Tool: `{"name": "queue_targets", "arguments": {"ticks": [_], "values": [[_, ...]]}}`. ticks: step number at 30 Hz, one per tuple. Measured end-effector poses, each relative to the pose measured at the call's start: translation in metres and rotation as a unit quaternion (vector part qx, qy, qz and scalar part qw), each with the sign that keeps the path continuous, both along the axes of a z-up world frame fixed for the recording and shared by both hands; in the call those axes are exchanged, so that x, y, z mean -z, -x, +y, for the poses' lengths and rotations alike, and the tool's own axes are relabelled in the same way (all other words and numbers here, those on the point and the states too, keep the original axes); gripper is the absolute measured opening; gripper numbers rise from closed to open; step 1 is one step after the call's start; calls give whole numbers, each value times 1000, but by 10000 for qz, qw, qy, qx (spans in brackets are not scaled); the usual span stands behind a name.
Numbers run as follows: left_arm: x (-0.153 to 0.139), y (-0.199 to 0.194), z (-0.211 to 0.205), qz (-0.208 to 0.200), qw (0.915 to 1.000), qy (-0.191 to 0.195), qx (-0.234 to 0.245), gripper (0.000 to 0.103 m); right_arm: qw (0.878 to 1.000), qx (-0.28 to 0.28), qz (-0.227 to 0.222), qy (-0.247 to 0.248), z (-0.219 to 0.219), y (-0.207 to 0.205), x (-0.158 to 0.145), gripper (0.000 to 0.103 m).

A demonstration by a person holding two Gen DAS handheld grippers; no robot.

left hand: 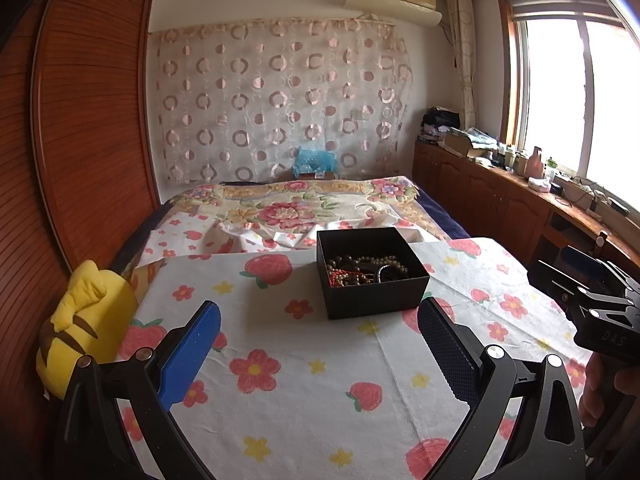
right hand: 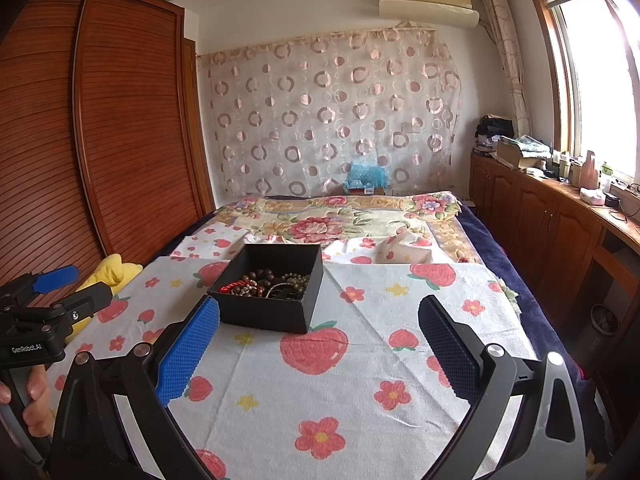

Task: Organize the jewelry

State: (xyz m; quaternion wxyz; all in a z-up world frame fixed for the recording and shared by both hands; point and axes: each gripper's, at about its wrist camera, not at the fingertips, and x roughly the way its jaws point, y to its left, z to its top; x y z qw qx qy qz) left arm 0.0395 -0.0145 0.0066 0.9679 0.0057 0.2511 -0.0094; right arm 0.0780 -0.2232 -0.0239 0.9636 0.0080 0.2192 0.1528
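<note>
Box: black jewelry box (left hand: 370, 270) on the strawberry-print cloth (left hand: 304, 380), lidless, ahead of both grippers.
Contents: tangled bead strands (right hand: 262, 282), brown, pale and red.
Left gripper (left hand: 320, 354): fingers spread wide, empty.
Right gripper (right hand: 320, 354): fingers spread wide, empty.
Around: yellow plush toy (left hand: 86, 326) at the cloth's left edge; floral blanket (left hand: 304, 206) behind.
Writing: "GenRobot.AI" on the left gripper's body; "DAS" on the right.

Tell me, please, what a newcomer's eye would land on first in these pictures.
A black box of tangled bead jewelry sits open on the strawberry-print cloth, mid-bed. Both grippers, left and right, hover before it with jaws wide apart, and a yellow plush toy lies at the bed's left edge.
</note>
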Motion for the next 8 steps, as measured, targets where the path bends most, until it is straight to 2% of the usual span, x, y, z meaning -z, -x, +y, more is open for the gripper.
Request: {"name": "queue_targets", "arguments": {"ticks": [8], "values": [[0, 0, 0, 1, 10000, 4, 4, 95, 10000, 0, -2, 1, -1, 0, 0, 100]]}}
